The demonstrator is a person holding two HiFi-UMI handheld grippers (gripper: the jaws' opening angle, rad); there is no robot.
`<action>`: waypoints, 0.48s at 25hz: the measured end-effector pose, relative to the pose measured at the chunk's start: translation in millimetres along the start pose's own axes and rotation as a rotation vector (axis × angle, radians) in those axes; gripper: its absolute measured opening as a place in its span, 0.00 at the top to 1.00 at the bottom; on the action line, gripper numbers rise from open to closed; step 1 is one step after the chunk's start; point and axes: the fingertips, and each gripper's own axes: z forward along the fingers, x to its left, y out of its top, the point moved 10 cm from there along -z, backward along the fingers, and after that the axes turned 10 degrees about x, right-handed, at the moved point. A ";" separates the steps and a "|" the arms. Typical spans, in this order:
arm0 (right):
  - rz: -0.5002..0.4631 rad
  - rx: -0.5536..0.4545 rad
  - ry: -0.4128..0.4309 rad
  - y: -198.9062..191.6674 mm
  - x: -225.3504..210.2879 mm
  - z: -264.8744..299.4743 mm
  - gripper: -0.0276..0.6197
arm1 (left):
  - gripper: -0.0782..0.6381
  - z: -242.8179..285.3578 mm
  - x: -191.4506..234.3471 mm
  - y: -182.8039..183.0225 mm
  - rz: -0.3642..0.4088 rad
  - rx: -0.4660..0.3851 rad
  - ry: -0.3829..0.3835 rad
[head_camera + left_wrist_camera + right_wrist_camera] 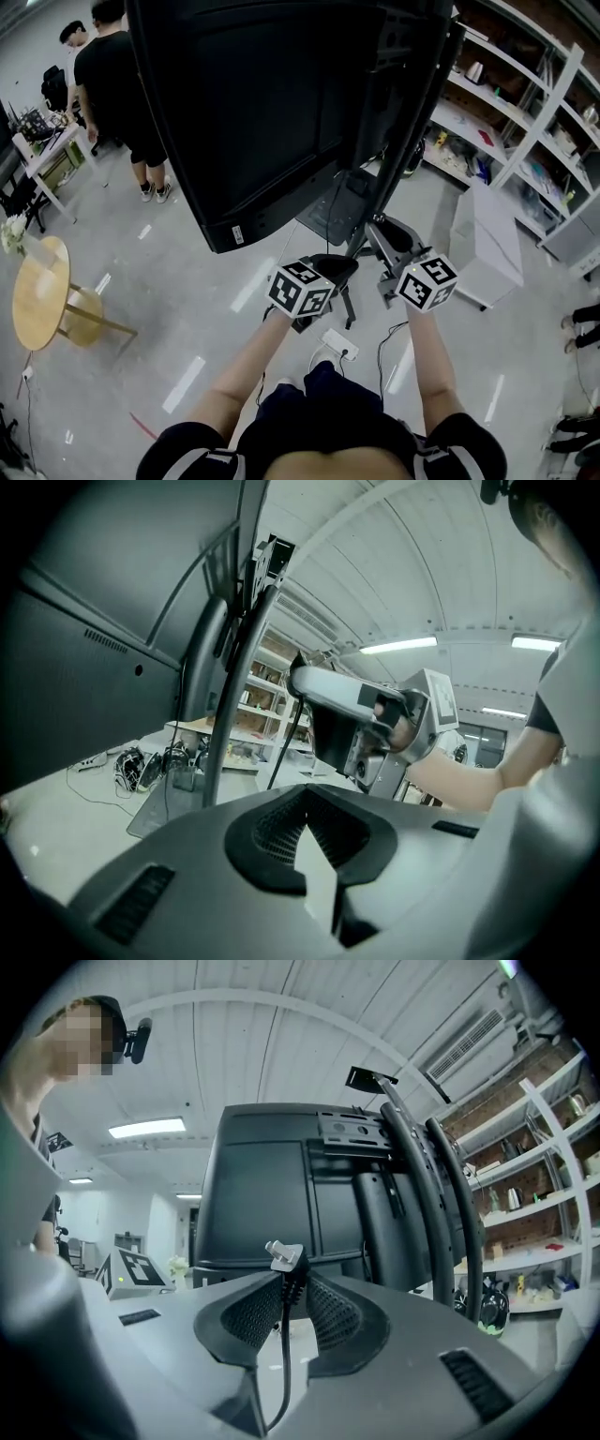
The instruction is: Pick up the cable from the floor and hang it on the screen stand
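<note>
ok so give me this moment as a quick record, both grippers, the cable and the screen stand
right gripper: shut on the cable
cable: black, hangs down between the jaws
plug: light-coloured, sticks up past the jaw tips
left gripper: jaws together, nothing between them
screen: large, dark, tilted, just ahead of both grippers
screen stand: dark posts behind the screen
cable on stand: not yet
</note>
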 end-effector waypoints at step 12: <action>-0.110 -0.059 0.009 91.4 -45.2 21.4 0.81 | 0.88 34.1 13.6 74.8 0.114 -0.017 -0.019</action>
